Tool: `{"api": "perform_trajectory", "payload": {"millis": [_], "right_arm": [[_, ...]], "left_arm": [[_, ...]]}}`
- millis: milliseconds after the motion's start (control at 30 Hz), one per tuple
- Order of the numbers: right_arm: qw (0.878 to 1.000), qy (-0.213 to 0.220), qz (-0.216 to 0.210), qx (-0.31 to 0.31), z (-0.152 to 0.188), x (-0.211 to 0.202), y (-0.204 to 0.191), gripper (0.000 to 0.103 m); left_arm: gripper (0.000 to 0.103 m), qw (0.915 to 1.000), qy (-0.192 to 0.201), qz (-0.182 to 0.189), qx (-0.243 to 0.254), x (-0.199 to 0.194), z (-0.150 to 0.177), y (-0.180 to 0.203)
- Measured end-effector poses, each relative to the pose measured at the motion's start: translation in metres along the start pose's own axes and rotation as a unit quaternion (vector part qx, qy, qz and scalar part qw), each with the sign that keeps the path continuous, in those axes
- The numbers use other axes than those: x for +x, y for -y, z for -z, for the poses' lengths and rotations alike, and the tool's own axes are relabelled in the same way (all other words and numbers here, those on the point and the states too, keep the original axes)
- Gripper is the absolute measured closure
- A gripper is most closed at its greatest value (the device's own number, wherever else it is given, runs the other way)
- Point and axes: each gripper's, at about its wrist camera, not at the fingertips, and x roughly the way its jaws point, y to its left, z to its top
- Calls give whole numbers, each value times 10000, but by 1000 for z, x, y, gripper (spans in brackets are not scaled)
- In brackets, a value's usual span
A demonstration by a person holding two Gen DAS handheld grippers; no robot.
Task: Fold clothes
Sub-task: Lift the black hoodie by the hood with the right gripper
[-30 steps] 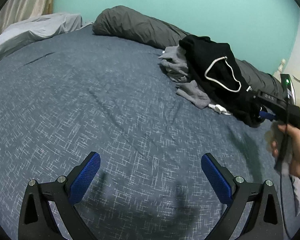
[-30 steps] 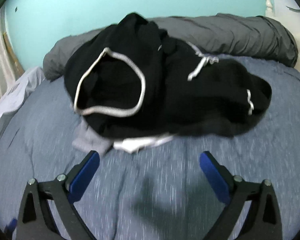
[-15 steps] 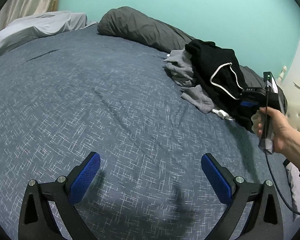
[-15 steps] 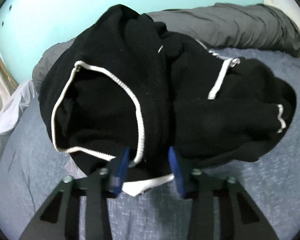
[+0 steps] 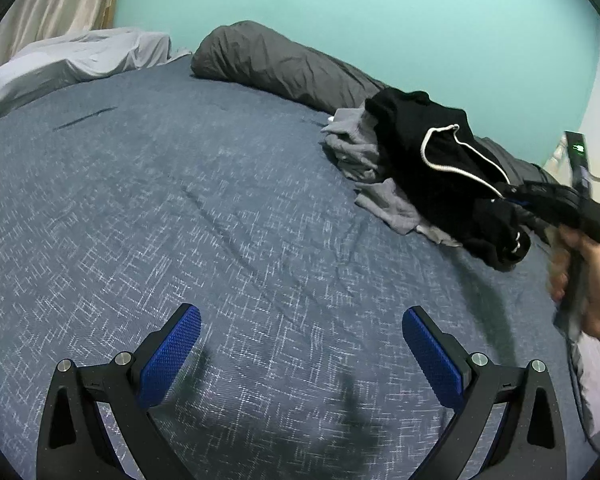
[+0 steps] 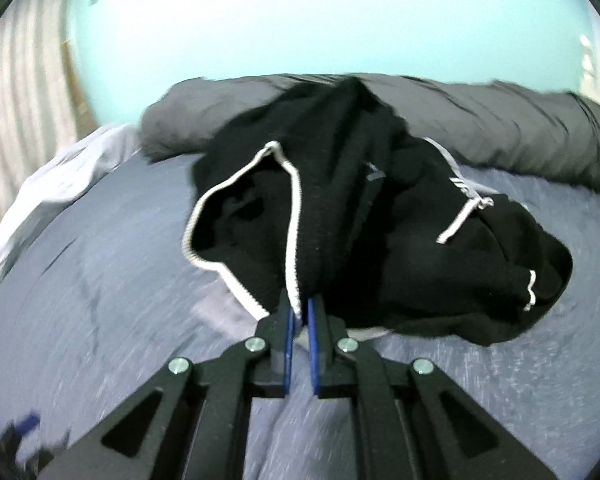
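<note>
A bed covered in a blue-grey woven bedspread (image 5: 204, 216) fills both views, set against a turquoise wall (image 5: 360, 16). Along the far edge, against the wall, lies a long dark grey rolled duvet (image 5: 276, 64), and a pale grey sheet (image 5: 72, 56) is bunched at the far left corner beside a cream curtain (image 5: 56, 0). The clothes sit in a heap on the right side of the bed, just in front of the duvet: a black hoodie with white trim (image 6: 340, 216) lies on top, with grey garments (image 5: 360, 152) crumpled beneath and beside it and a sliver of white fabric (image 6: 364, 333) showing under its near edge. The right gripper (image 6: 299, 314) has just been closing, and its blue pads now pinch the hoodie's near edge at the white-trimmed opening, with cloth drawn up between them; in the left wrist view the person's right hand (image 5: 592, 280) shows, blurred, around its handle at the right edge. The left gripper (image 5: 300, 336) hangs above bare bedspread well to the left of the heap, its jaws spread wide with nothing between them.
</note>
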Motion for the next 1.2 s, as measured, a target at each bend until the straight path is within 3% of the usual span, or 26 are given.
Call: {"api": "perform_trajectory", "payload": {"millis": [200,400,533,600,633,733,867,1000,1200], "right_arm": [[9974,-467,-500,-236,42,-6,-36,98],[9853,-1215,-1124,-428,90,6,-57,97],[9910,-1070,-750,-276,79,3,-42,93],[9945,-879,-536,-193,68,0,-33,81],[9960,-783,-368,-213,60,0,-30,69],[9981,-532,24,-306,37,5,-25,52],[9938,-760,177,-788,21,38,-41,51],[9831,-990,476,-1465,34,69,-67,51],[9711,-725,1058,-2013,48,87,-96,51]], "left_arm": [[0,10000,49,39,-7,-4,-1,2],[0,9999,25,117,-79,-3,-3,-2],[0,9998,5,91,-168,-1,-5,-9],[0,9997,-9,76,-232,0,-6,-13],[0,9997,-15,67,-236,1,-6,-14],[0,9997,-30,43,-237,3,-6,-16],[0,9997,-80,21,-235,6,-5,-18],[0,9996,-121,-5,-251,8,-4,-20],[0,9996,-131,5,-263,9,-4,-21]]}}
